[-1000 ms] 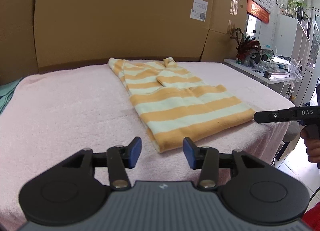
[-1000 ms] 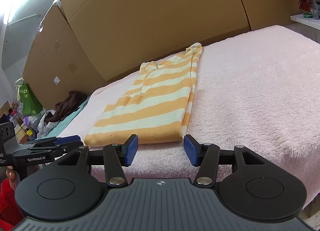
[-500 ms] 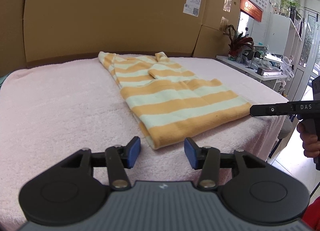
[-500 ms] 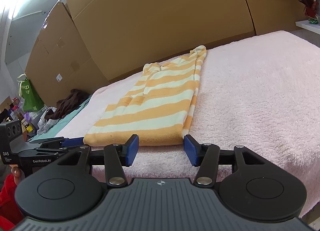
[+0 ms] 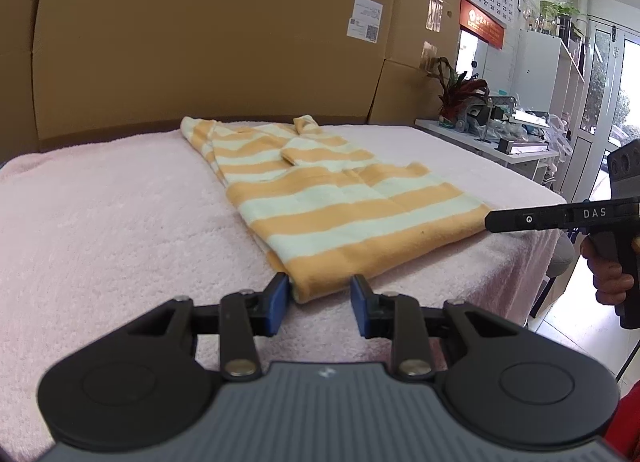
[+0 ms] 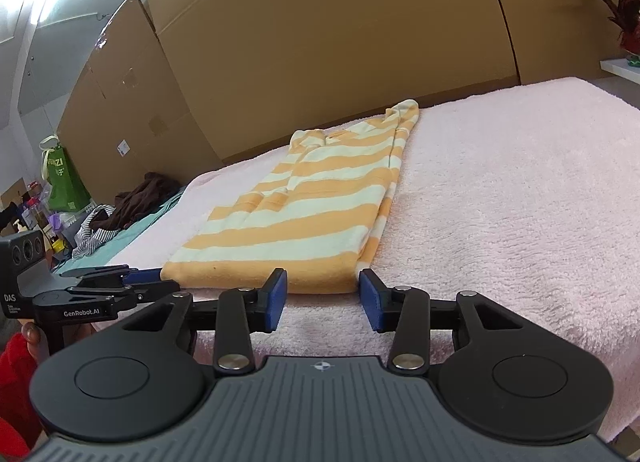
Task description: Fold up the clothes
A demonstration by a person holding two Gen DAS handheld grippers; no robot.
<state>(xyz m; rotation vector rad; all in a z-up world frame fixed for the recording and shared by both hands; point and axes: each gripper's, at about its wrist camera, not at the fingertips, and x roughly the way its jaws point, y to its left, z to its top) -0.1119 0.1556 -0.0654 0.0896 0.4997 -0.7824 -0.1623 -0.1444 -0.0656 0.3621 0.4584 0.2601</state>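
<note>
An orange-and-cream striped garment [image 5: 320, 198] [image 6: 312, 214] lies folded lengthwise on a pink fleece-covered table [image 5: 100, 222] [image 6: 500, 182]. My left gripper [image 5: 319, 304] is open, its blue pads flanking the garment's near left hem corner. My right gripper [image 6: 322, 298] is open too, with the near right hem corner between its pads. In the left wrist view the right gripper [image 5: 540, 218] reaches in from the right at the hem's far corner. The left gripper [image 6: 120, 282] shows at the left in the right wrist view.
Tall cardboard boxes [image 5: 208, 34] stand behind the table. A white side table with a plant and clutter [image 5: 488, 130] is at the right. A pile of dark and striped clothes [image 6: 120, 214] and a green bag [image 6: 64, 178] lie to the left of the table.
Both grippers have moved forward to the garment's near hem; each now has a hem corner between its open pads. The garment has not moved.
</note>
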